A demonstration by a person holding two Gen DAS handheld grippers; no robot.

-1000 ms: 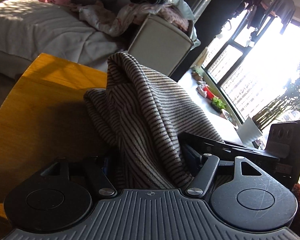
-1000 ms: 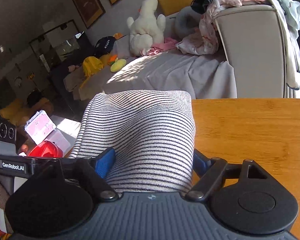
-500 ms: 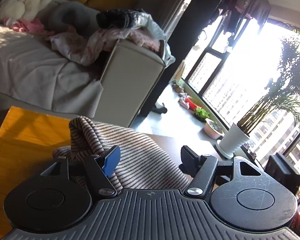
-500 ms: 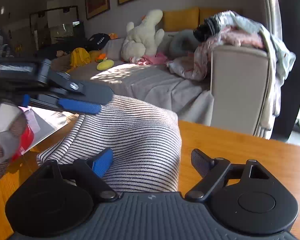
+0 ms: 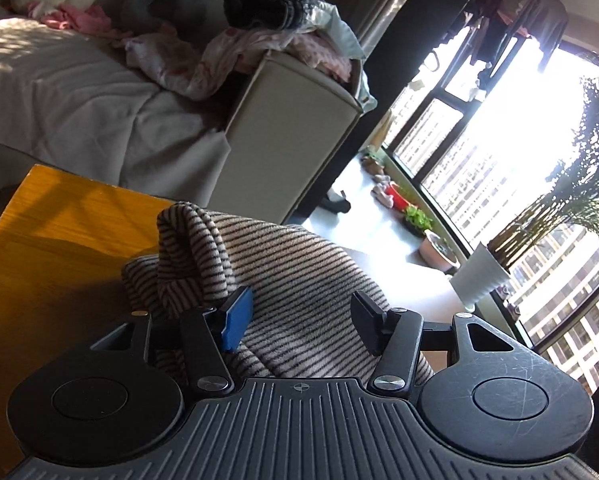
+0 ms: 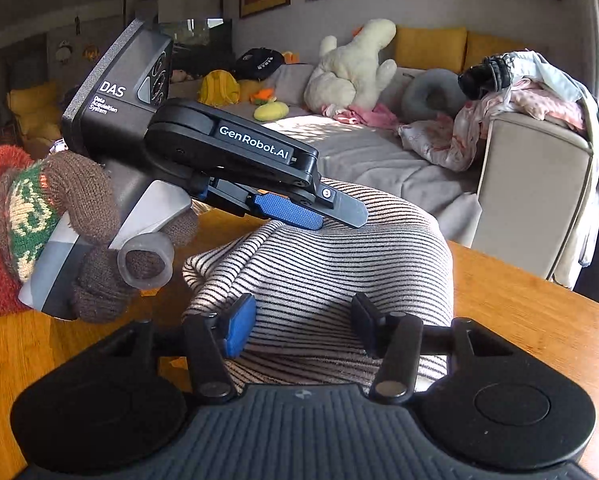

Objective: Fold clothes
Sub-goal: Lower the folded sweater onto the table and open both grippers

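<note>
The striped garment [image 6: 331, 264] lies bunched on the wooden counter [image 6: 531, 312]. The left hand-held gripper [image 5: 299, 320] and the right hand-held gripper [image 6: 299, 326] have just been closing; each now stands with its jaws apart, fabric between them, pads [image 5: 235, 322] not pressing it. In the right wrist view, the left hand-held gripper's lower side rests on the garment's top fold.

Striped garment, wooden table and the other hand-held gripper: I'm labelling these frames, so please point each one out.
striped garment [image 6: 339, 264], right wrist view, on the lit top of its folded bulk.
wooden table [image 6: 519, 320], right wrist view, on bare wood right of the garment.
left hand-held gripper [image 6: 323, 216], right wrist view, between its fingertips.
</note>
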